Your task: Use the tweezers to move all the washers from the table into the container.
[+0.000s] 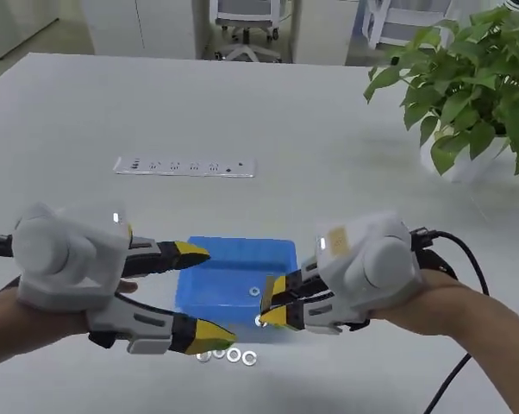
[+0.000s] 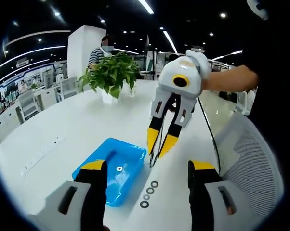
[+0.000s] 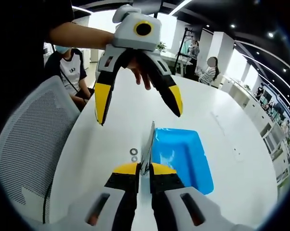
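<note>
Tweezers [image 3: 147, 144] stand pinched in the right tongs [image 3: 139, 169] beside the container [image 3: 183, 159], facing the spread left tongs [image 2: 147, 166].

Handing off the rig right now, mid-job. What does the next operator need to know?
Left gripper: open, empty, by the blue container.
Right gripper: shut on the tweezers, tips low near the container's near edge; I cannot tell whether they hold a washer.
Done: one washer in the container.
Left: a short row of washers on the table, just in front of the container; each still needs moving in with the tweezers.
</note>
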The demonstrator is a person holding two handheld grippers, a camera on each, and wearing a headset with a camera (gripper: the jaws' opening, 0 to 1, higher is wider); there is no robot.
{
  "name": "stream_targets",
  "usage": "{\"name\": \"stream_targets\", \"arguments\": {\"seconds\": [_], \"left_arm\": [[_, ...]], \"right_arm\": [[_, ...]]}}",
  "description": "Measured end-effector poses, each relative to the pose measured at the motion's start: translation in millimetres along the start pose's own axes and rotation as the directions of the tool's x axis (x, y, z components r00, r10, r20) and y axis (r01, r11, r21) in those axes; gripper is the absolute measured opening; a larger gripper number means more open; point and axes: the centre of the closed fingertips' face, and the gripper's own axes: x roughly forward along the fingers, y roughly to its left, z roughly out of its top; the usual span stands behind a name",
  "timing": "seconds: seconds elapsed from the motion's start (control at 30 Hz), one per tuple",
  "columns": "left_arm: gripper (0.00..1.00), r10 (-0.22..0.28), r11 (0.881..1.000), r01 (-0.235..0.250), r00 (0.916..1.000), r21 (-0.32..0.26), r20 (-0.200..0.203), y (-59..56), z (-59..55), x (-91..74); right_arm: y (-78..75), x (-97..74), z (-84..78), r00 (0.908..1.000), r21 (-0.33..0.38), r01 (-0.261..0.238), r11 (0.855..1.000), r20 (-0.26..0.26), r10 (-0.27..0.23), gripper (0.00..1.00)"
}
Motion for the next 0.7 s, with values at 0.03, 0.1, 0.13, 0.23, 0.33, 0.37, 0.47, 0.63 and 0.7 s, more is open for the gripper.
{"name": "stream_targets", "arguments": {"seconds": [0.03, 0.1, 0.13, 0.23, 0.33, 0.37, 0.47, 0.63, 0.7], "left_arm": [[0.76, 0.004, 1.000, -0.004, 1.0000, -0.004, 0.002, 0.3, -0.1, -0.6], [0.78, 0.013, 1.000, -0.013, 0.9999, -0.010, 0.008, 0.7, -0.2, -2.7], [0.79, 0.018, 1.000, -0.017, 0.9998, -0.014, 0.010, 0.9, -0.4, -3.6], [0.82, 0.027, 0.999, -0.027, 0.9995, -0.024, 0.014, 2.2, -0.7, -5.8], [0.85, 0.042, 0.998, -0.041, 0.9990, -0.038, 0.016, 4.6, -1.6, -8.3], [0.85, 0.049, 0.998, -0.048, 0.9987, -0.042, 0.017, 6.0, -1.8, -9.4], [0.87, 0.060, 0.997, -0.059, 0.9979, -0.050, 0.024, 7.8, -1.4, -12.3], [0.90, 0.081, 0.995, -0.079, 0.9962, -0.060, 0.031, 11.4, -2.9, -17.0], [0.91, 0.086, 0.994, -0.084, 0.9959, -0.065, 0.029, 12.6, -4.7, -18.5]], "right_arm": [[-1.1, -0.6, 1.2, 1.0000, 0.000, 0.001, 1.000, 0.001, -0.001, 0.09], [-4.1, -1.5, 3.4, 1.0000, -0.003, 0.001, 1.000, 0.002, -0.001, 0.09], [-5.5, -1.8, 4.2, 1.0000, -0.003, 0.001, 1.000, 0.003, -0.001, 0.09], [-11.7, -2.7, 7.9, 1.0000, -0.005, 0.003, 1.000, 0.008, -0.003, 0.09], [-18.5, -2.2, 10.3, 0.9999, -0.009, 0.006, 1.000, 0.013, -0.006, 0.09], [-21.8, -1.8, 11.1, 0.9998, -0.009, 0.009, 1.000, 0.016, -0.009, 0.09], [-28.6, -0.1, 12.2, 0.9997, -0.012, 0.013, 1.000, 0.019, -0.012, 0.09], [-38.4, 6.4, 12.2, 0.9996, -0.022, 0.012, 1.000, 0.024, -0.011, 0.09], [-42.2, 9.9, 12.0, 0.9996, -0.027, 0.012, 1.000, 0.024, -0.011, 0.09]]}}
